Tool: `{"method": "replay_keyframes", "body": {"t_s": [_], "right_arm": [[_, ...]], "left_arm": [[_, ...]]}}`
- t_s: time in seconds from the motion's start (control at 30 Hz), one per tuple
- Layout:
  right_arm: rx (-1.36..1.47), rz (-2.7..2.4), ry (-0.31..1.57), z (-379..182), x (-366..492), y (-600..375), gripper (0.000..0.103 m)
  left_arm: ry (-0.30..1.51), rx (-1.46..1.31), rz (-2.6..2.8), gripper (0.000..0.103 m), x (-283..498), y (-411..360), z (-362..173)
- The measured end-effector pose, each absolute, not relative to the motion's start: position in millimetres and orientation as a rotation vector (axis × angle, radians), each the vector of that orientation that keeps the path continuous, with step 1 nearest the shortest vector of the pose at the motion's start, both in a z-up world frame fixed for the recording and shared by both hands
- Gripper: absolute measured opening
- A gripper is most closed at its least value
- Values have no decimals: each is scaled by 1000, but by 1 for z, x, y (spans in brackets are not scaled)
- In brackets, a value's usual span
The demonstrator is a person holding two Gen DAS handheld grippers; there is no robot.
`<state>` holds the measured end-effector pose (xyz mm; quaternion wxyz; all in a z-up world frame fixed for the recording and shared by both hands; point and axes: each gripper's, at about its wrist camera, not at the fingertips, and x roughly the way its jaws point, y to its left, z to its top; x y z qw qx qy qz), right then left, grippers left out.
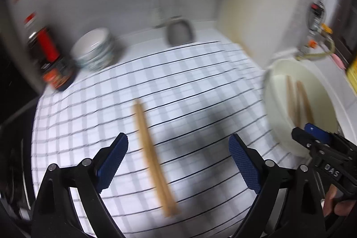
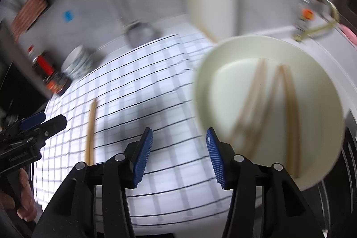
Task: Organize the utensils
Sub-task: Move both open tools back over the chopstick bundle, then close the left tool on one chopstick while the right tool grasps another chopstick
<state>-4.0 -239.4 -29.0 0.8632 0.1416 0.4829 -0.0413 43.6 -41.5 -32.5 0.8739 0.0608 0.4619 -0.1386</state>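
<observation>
A pair of wooden chopsticks (image 1: 154, 157) lies on the checked cloth (image 1: 189, 86), passing between the wide-apart jaws of my left gripper (image 1: 178, 146), which is open and touches nothing. The same chopsticks (image 2: 91, 128) show left of my right gripper (image 2: 179, 137), which hangs open over the cloth with nothing between its pads. A cream bowl (image 2: 267, 104) to the right holds several wooden chopsticks (image 2: 290, 104). In the left wrist view the bowl (image 1: 279, 104) sits at the right, with the right gripper (image 1: 310, 131) at its near rim.
A stack of patterned bowls (image 1: 93, 52) and dark jars with red lids (image 1: 51, 64) stand at the back left. A grey pot (image 1: 179, 31) sits by the wall. A pale board (image 1: 256, 15) leans at the back right. A hand (image 2: 24, 197) holds the left gripper (image 2: 42, 122).
</observation>
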Motion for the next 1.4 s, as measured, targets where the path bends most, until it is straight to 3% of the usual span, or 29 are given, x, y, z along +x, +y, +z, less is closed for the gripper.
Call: {"method": "replay_keyframes", "body": {"t_s": [0.23,0.6,1.4], "right_arm": [[202,30,1066,-51,18,-159,50],[131,93,1132,-102,45,-80,54],[14,167,1144,-133,73,-69,54]], "left_arm": [[974,49,-164,91,38,37,-58],[1025,3,-98,91,39,98,-101],[1045,-50,-25,91,45,90,-123]]}}
